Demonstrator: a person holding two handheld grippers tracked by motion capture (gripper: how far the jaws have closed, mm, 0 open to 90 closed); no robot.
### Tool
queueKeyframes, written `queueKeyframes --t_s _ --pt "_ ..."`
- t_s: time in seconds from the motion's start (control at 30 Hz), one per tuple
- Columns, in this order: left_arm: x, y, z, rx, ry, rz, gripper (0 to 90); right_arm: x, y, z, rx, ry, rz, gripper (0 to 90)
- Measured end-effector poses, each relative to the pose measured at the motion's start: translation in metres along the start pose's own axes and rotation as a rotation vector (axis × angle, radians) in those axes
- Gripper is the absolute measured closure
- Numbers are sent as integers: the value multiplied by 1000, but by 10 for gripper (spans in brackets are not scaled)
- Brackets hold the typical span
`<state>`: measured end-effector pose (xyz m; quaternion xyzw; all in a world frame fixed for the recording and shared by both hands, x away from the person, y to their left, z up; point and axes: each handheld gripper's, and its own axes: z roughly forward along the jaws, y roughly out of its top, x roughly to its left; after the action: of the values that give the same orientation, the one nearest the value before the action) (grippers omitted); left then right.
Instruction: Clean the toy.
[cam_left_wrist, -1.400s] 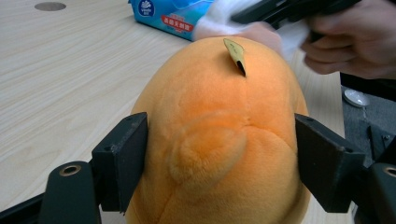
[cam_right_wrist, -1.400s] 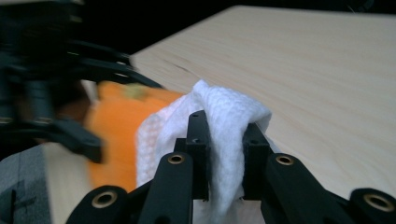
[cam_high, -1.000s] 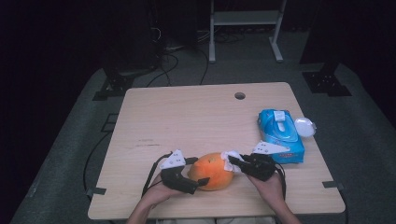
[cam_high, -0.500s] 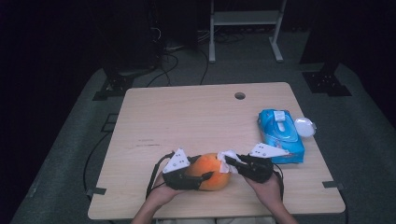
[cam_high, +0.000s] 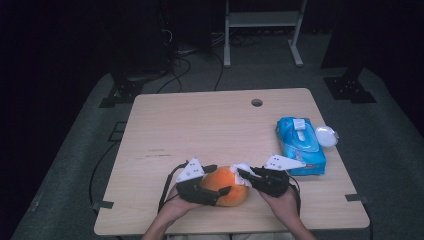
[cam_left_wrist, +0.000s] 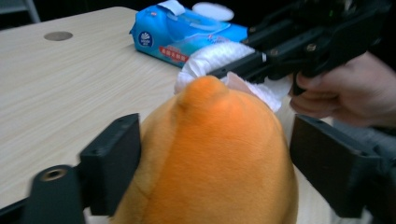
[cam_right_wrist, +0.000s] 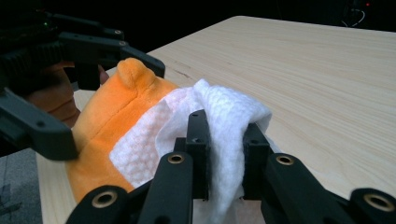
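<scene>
You had the left gripper (cam_high: 220, 181) spread wide around the round orange plush toy (cam_left_wrist: 210, 158), its jaws just reopened, steadying it, while the right gripper (cam_right_wrist: 223, 154) pinched the white textured wipe (cam_right_wrist: 224, 116) against it to scrub.

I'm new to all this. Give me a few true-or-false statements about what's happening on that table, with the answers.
1. The right gripper has its jaws shut on a white wipe. True.
2. The wipe lies against the orange plush toy. True.
3. The left gripper holds the blue wipes pack. False: its jaws stand on either side of the plush toy, and the pack lies apart on the table.
4. The plush toy sits at the table's far edge. False: it is at the near edge, by the person's hands.
5. The blue pack's flap is open. True.
</scene>
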<state>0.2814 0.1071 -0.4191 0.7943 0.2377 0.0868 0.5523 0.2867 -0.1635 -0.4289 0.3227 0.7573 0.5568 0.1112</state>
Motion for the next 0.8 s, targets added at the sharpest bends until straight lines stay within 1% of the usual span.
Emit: queueKeyframes --t_s 0.03,0.1,0.13,0.17,0.2,0.27,0.3,0.4,0.43,0.47,0.5,0.53,0.57,0.6,0.67,0.7,0.73,0.8 --pt "2 -2 0 3 -2 4 123 -1 0 0 1 -3 2 772" --pt "7 -7 1 21 -34 -11 122 -5 -1 0 6 -7 11 772" --pt "8 -8 1 22 -39 -10 125 -6 -1 -1 11 -13 16 772" --pt "8 -8 1 22 -41 -5 154 -7 -2 -1 14 -15 20 772" --pt "7 -8 0 27 -40 9 210 -7 -2 -1 12 -13 28 772" --pt "3 -5 -1 26 -13 35 313 -4 2 -3 2 -16 24 772" --pt "1 -3 -1 28 -6 43 351 -2 4 -4 -11 -9 17 772" --pt "-4 2 0 24 9 68 404 7 14 -10 -53 31 3 772" --pt "-7 3 1 27 13 78 408 10 17 -12 -68 51 -2 772" --pt "-9 4 2 30 17 95 410 14 19 -13 -71 54 -21 772" --pt "-12 5 2 31 25 107 410 17 20 -12 -63 44 -43 772" --pt "-12 6 2 28 28 109 410 16 19 -12 -58 34 -50 772" --pt "-12 6 2 26 24 105 410 13 17 -11 -56 38 -32 772" --pt "-12 6 1 25 22 105 410 9 15 -11 -53 33 -14 772" --pt "-13 7 2 29 22 104 411 2 11 -10 -41 16 5 772" --pt "-14 7 2 29 26 104 413 0 9 -9 -43 19 22 772" --pt "-14 8 2 32 27 110 415 0 10 -9 -46 17 29 772" --pt "-14 10 0 24 25 113 418 7 15 -12 -56 8 -5 772"
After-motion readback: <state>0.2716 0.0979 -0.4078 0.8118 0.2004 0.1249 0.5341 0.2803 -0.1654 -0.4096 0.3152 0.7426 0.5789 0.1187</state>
